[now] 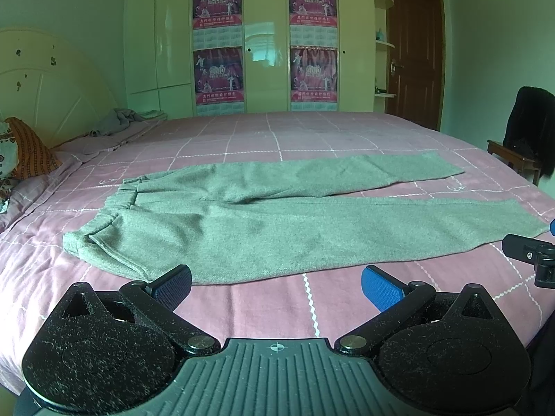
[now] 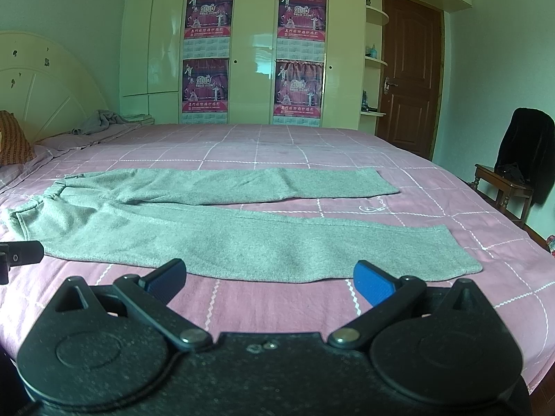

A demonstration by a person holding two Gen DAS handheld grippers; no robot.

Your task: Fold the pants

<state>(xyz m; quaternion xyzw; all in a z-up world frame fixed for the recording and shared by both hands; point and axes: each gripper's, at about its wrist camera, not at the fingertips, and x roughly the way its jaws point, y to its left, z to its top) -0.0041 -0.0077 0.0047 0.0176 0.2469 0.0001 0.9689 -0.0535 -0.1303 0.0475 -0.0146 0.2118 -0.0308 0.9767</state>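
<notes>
Grey pants (image 1: pixel 263 225) lie flat on the pink checked bed (image 1: pixel 263 305), waistband at the left, both legs stretched to the right and slightly apart. They also show in the right wrist view (image 2: pixel 222 239). My left gripper (image 1: pixel 275 284) is open and empty, just short of the near edge of the pants by the hip. My right gripper (image 2: pixel 269 280) is open and empty, just short of the near leg's lower part. Part of the right gripper (image 1: pixel 530 253) shows at the right edge of the left wrist view.
A cream headboard (image 1: pixel 45 83) and pillows (image 1: pixel 24 152) are at the left. A crumpled grey cloth (image 1: pixel 118 121) lies at the bed's far left. A wardrobe with posters (image 1: pixel 267 41) stands behind. A wooden chair with dark clothing (image 2: pixel 520 159) is at the right, by a brown door (image 2: pixel 409 69).
</notes>
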